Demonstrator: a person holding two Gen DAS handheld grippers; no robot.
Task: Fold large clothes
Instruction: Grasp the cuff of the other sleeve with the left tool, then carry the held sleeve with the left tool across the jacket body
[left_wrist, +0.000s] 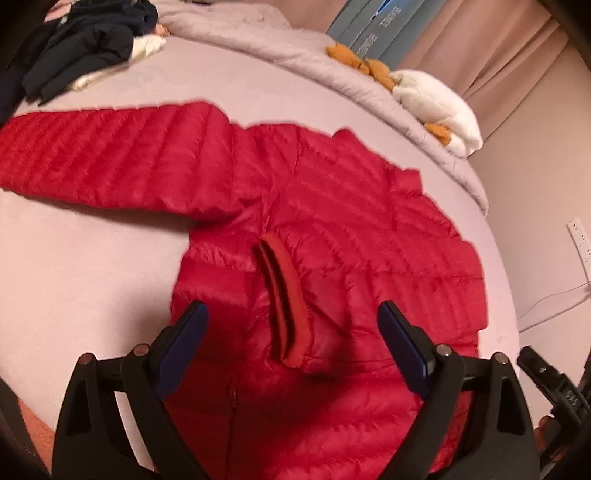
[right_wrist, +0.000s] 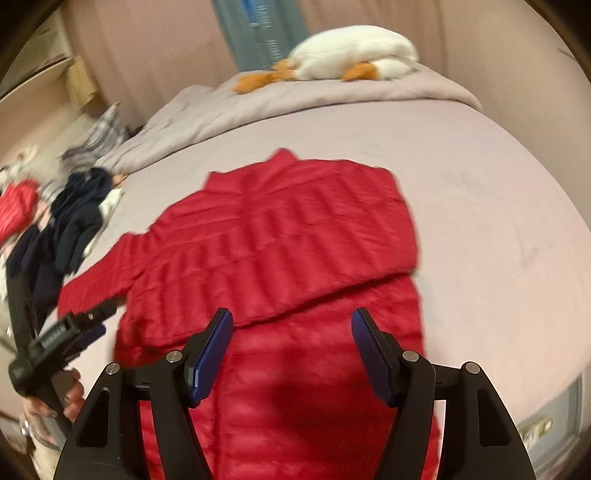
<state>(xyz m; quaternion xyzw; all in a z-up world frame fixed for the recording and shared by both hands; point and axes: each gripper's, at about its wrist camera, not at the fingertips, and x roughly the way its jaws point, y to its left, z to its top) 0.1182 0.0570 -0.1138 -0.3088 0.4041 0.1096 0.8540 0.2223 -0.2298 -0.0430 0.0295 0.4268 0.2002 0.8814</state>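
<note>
A red quilted down jacket (left_wrist: 332, 206) lies flat on the bed (left_wrist: 92, 258). One sleeve (left_wrist: 92, 151) stretches out to the left. The other sleeve is folded across the body, and its ribbed cuff (left_wrist: 284, 302) lies in the middle. My left gripper (left_wrist: 293, 314) hovers open over that cuff, its fingers clear of it on either side. In the right wrist view the jacket (right_wrist: 280, 236) shows the folded sleeve as a diagonal band. My right gripper (right_wrist: 291, 321) stands open above the lower body with nothing between its fingers. The left gripper (right_wrist: 101, 321) and the hand (right_wrist: 74, 391) holding it appear at the left.
A pile of dark navy clothes (left_wrist: 85, 44) lies at the far left of the bed. A grey quilt (left_wrist: 258, 40) is bunched along the far side, with a white and orange plush toy (left_wrist: 436, 99) on it. Another red garment (right_wrist: 18, 206) lies beyond the navy pile.
</note>
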